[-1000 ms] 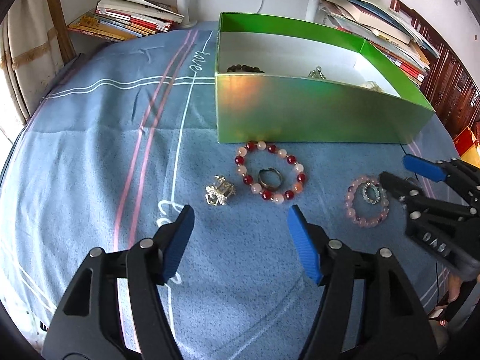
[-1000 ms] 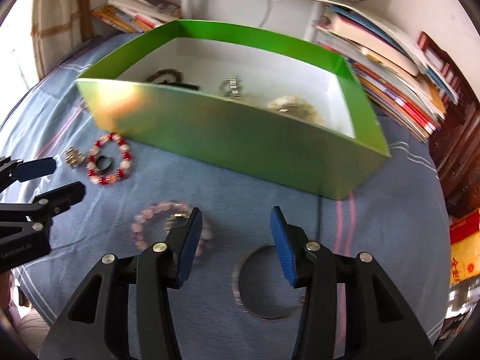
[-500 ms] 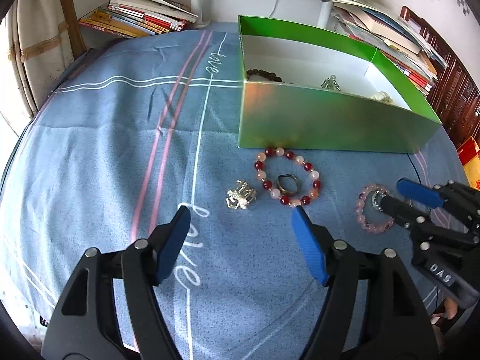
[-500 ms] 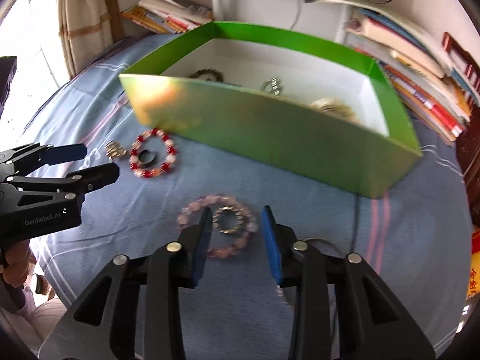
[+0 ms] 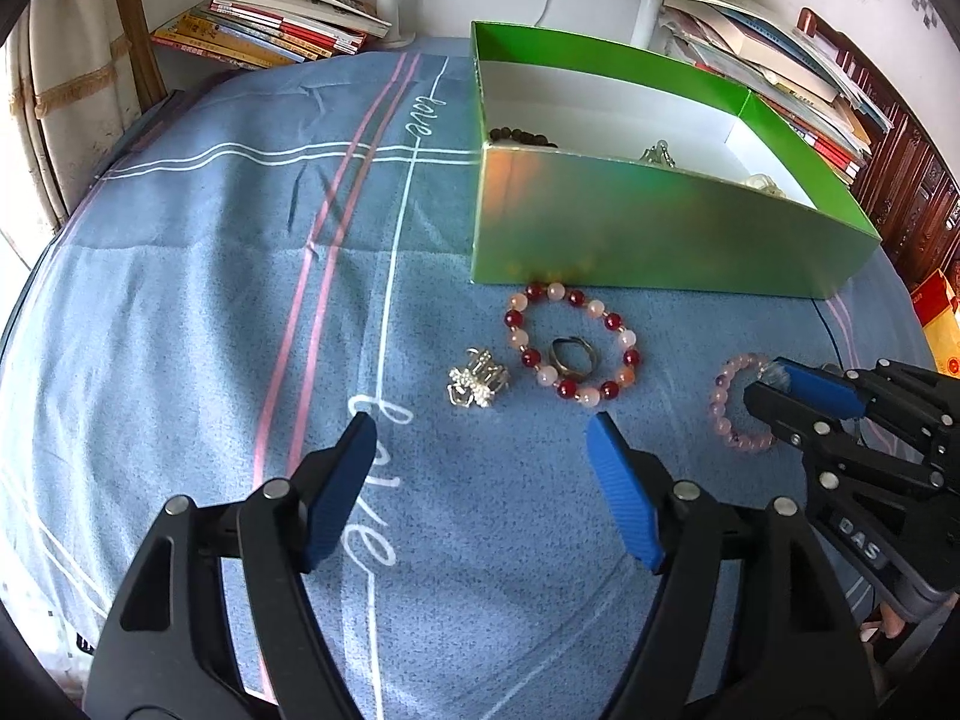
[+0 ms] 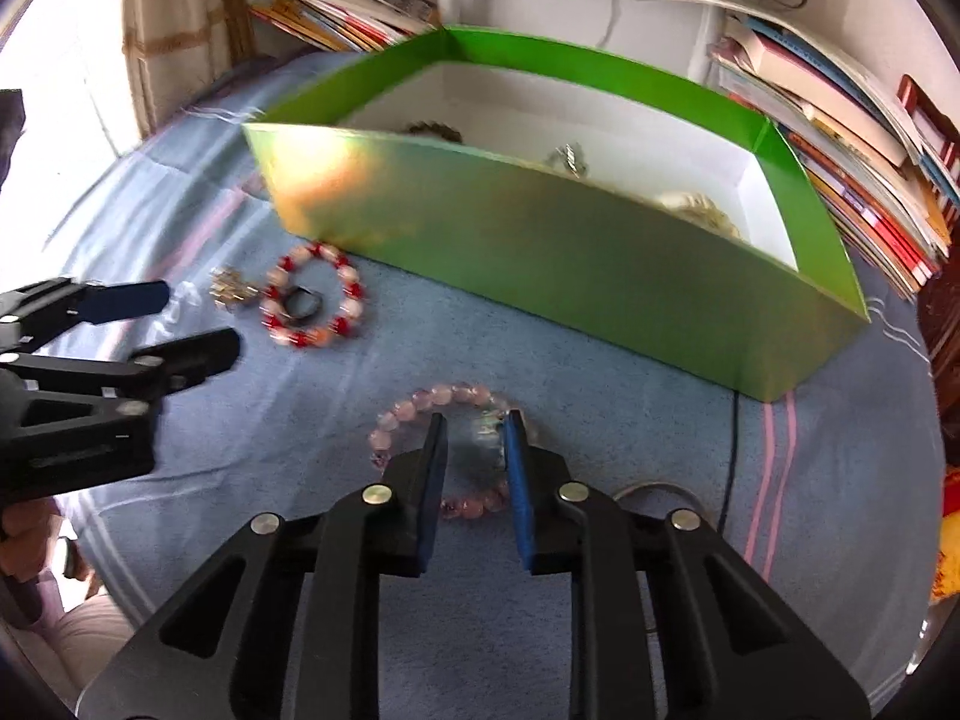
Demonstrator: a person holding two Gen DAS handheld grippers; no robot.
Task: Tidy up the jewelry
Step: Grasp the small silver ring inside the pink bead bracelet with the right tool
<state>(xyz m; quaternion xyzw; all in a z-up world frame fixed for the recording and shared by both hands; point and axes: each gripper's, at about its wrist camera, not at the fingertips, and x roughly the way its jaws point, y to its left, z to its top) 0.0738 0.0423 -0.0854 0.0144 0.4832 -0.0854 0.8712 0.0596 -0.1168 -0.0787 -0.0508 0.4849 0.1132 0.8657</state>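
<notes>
A green box (image 5: 660, 240) with a white inside stands on the blue cloth and holds several jewelry pieces. In front of it lie a red and pink bead bracelet (image 5: 573, 348) with a dark ring (image 5: 573, 355) inside it, and a silver hair claw (image 5: 478, 385). My left gripper (image 5: 483, 438) is open and empty, just short of the claw. A pink bead bracelet (image 6: 444, 414) lies to the right with a small ring (image 6: 489, 429) inside it. My right gripper (image 6: 475, 426) is down over this bracelet, its fingers partly closed, straddling the ring. It also shows in the left wrist view (image 5: 774, 390).
A thin silver bangle (image 6: 654, 489) lies on the cloth beside my right gripper, partly hidden. A black cable (image 6: 733, 450) runs past it. Stacks of books (image 5: 270, 24) stand behind the box at the left and more books (image 6: 840, 138) at the right.
My right gripper has moved left and down from over the silver bangle onto the pink bracelet, and its fingers have narrowed. The left gripper has drawn back a little and stays open.
</notes>
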